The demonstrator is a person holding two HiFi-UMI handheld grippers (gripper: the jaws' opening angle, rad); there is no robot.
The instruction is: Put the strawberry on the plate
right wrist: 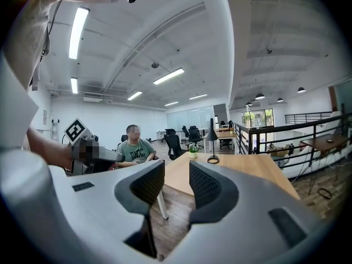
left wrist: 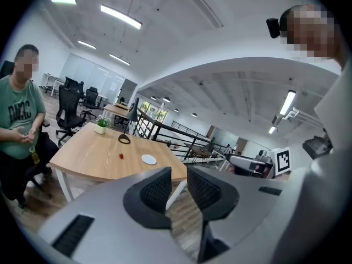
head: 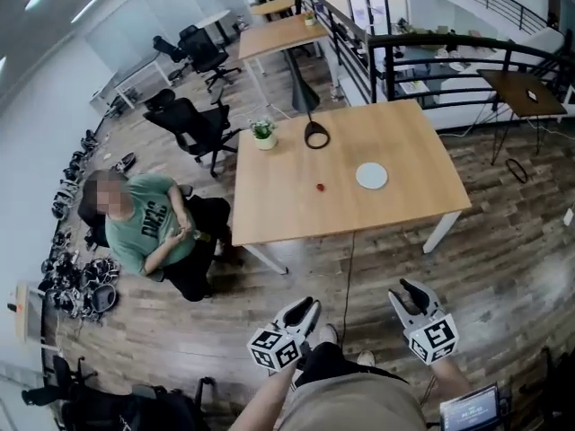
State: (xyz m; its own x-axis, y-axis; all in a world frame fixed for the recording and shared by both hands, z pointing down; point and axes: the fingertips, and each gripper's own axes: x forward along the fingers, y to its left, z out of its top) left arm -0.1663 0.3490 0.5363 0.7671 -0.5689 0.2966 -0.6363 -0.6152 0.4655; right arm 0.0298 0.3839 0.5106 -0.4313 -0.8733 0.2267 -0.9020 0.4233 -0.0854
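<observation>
The small red strawberry [head: 320, 187] lies near the middle of a light wooden table [head: 296, 209], with the white plate [head: 371, 176] a short way to its right. In the left gripper view the strawberry [left wrist: 121, 156] and plate [left wrist: 148, 159] show far off. My left gripper [head: 308, 305] and right gripper [head: 406, 287] hang over the wooden floor, well short of the table's near edge. Each is open by a narrow gap with nothing between: left gripper [left wrist: 179, 175], right gripper [right wrist: 177, 169]. The right gripper view shows the table [right wrist: 242, 169] but no strawberry.
A black desk lamp [head: 315, 135] and a potted plant [head: 262, 134] stand at the table's far side. A person in a green shirt [head: 144, 223] sits left of the table. Black railing [head: 467, 48] runs behind it. Office chairs [head: 193, 124] stand at the far left.
</observation>
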